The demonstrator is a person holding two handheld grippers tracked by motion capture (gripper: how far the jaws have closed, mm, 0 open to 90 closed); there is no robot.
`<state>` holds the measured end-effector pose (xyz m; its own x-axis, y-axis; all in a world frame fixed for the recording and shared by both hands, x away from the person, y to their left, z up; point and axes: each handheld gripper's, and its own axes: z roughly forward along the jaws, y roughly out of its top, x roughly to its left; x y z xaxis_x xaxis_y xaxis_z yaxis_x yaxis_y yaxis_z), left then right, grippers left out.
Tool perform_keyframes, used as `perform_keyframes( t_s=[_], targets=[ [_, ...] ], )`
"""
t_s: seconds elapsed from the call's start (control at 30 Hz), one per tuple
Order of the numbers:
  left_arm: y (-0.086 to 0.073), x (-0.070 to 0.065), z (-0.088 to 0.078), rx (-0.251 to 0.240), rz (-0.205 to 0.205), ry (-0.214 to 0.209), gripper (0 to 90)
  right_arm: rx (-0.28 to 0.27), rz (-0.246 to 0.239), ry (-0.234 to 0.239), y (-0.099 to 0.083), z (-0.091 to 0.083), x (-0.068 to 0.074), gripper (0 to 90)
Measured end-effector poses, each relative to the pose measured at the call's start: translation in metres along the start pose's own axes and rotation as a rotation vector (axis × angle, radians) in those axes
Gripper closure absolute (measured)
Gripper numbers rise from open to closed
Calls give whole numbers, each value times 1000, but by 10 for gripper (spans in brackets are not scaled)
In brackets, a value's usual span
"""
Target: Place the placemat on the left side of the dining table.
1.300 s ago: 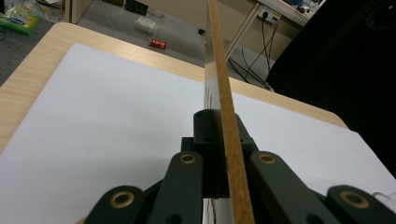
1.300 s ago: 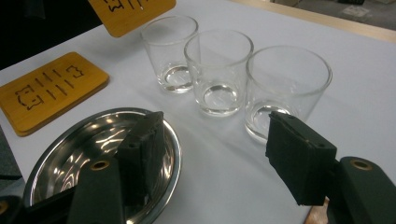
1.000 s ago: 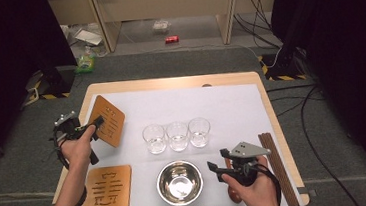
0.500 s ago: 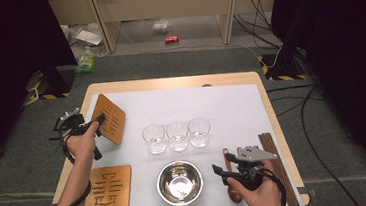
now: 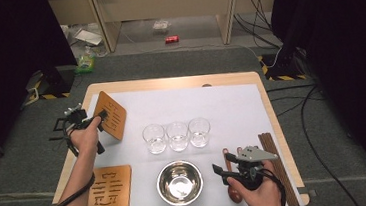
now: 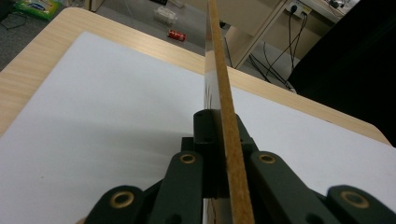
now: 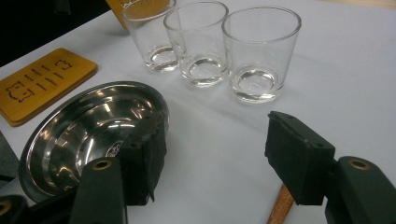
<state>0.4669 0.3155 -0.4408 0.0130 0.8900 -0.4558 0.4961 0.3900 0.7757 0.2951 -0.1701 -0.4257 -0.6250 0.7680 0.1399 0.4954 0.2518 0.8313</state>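
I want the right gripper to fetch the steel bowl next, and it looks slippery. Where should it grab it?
Best at the rim of the steel bowl, probably on the edge facing the open right gripper. Come from above with one jaw inside and one outside the wall: the bowl sits upright and is likely too wide to span, and its thin flared lip is the only part that offers a pinch.

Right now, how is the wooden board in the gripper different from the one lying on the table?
The held board stands tilted up, clamped by the left gripper; the flat board lies untouched. The held one is farther back, the flat one at the near edge. Both are brown wood with cut slots.
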Motion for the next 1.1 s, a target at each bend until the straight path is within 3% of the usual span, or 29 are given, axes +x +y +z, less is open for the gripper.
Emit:
perform_keyframes(
  t_s=[0.5, 0.77, 0.93, 1.1],
  targets=[
    [-3, -6, 16, 7, -42, -13, 861, 4, 5, 2, -1, 1, -1, 384],
    [-3, 0, 17, 16, -78, -16, 855, 3, 5, 4, -1, 1, -1, 384],
    [0, 8, 16, 58, -30, 12, 770, 1, 0, 5, 0, 0, -1, 384],
    [-2, 19, 15, 86, 12, 66, 617, 1, 2, 8, 0, 1, 1, 384]
  ],
)
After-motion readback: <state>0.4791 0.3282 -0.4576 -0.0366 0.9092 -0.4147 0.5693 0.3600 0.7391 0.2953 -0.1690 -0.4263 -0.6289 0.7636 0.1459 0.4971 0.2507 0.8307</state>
